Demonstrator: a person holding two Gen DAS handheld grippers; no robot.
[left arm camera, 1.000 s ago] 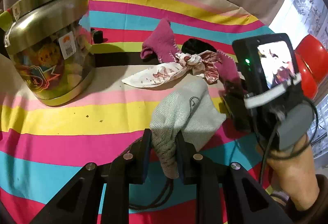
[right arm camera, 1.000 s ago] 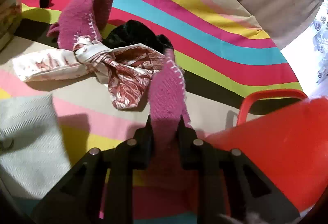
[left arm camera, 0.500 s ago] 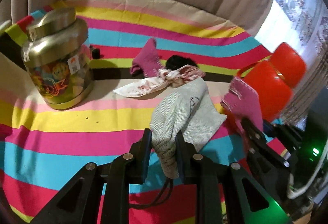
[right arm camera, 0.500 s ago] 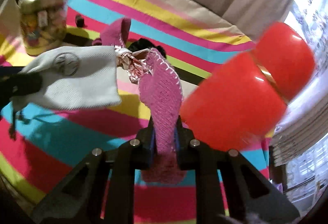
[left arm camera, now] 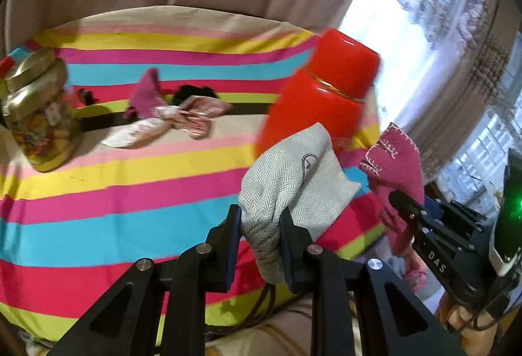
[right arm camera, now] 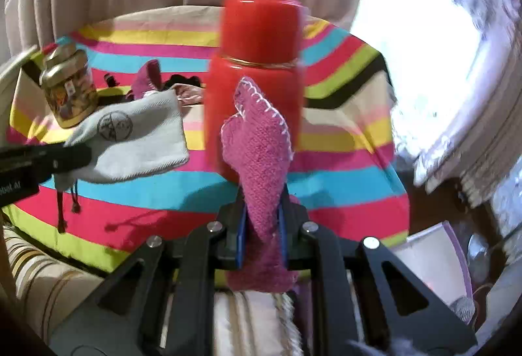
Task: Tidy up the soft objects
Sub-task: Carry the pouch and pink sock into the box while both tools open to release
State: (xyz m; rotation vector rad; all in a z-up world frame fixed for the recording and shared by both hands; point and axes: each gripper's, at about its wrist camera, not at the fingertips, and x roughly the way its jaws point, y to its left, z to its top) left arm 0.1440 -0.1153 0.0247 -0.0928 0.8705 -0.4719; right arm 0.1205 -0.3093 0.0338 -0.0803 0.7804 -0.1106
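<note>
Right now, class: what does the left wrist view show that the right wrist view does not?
Only the left wrist view: a hand gripping the right gripper.
Only the right wrist view: the grey pouch's cords dangling, and a book below the table.
Both: grey pouch, pink knit piece, red flask, gold-lidded jar.

Soft cloth beside hard shine

Grey herringbone-weave pouch [left arm camera: 293, 180], pink knitted mitten [right arm camera: 257, 157]; glossy red plastic flask [right arm camera: 261, 62], shiny brass-coloured metal jar lid [left arm camera: 32, 79].
</note>
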